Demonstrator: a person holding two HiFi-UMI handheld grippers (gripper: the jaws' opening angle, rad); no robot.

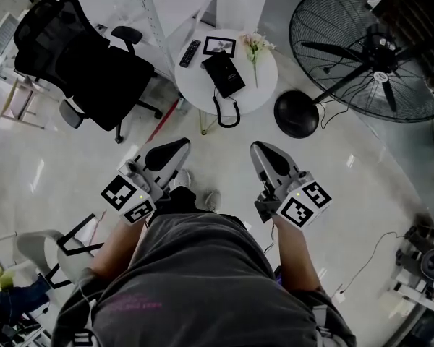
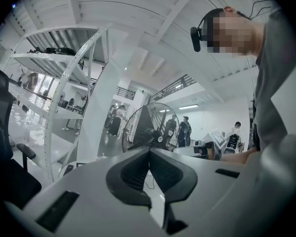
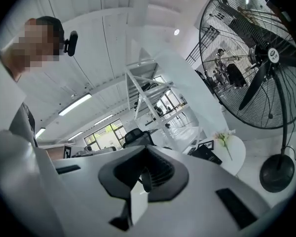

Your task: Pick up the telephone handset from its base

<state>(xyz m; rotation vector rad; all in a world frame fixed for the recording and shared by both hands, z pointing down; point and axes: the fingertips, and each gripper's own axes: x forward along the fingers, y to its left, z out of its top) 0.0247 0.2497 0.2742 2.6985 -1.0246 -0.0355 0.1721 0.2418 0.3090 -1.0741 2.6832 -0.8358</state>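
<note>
The black telephone (image 1: 223,74) lies on a small round white table (image 1: 264,92) ahead of me, with its handset resting on the base. Its coiled cord (image 1: 228,114) hangs over the table's near edge. My left gripper (image 1: 182,144) and right gripper (image 1: 256,147) are held side by side in front of my body, well short of the table and touching nothing. Both are shut and empty, with their jaws meeting at the tips. The right gripper view shows the telephone (image 3: 207,154) on the table (image 3: 238,157) to the right of its jaws (image 3: 147,151). The left gripper (image 2: 149,151) faces the fan.
A remote (image 1: 190,53), a picture frame (image 1: 219,46) and a flower (image 1: 254,49) share the table. A black office chair (image 1: 79,56) stands to its left. A large floor fan (image 1: 376,49) with a round base (image 1: 296,113) stands to its right. Cables lie on the floor at right.
</note>
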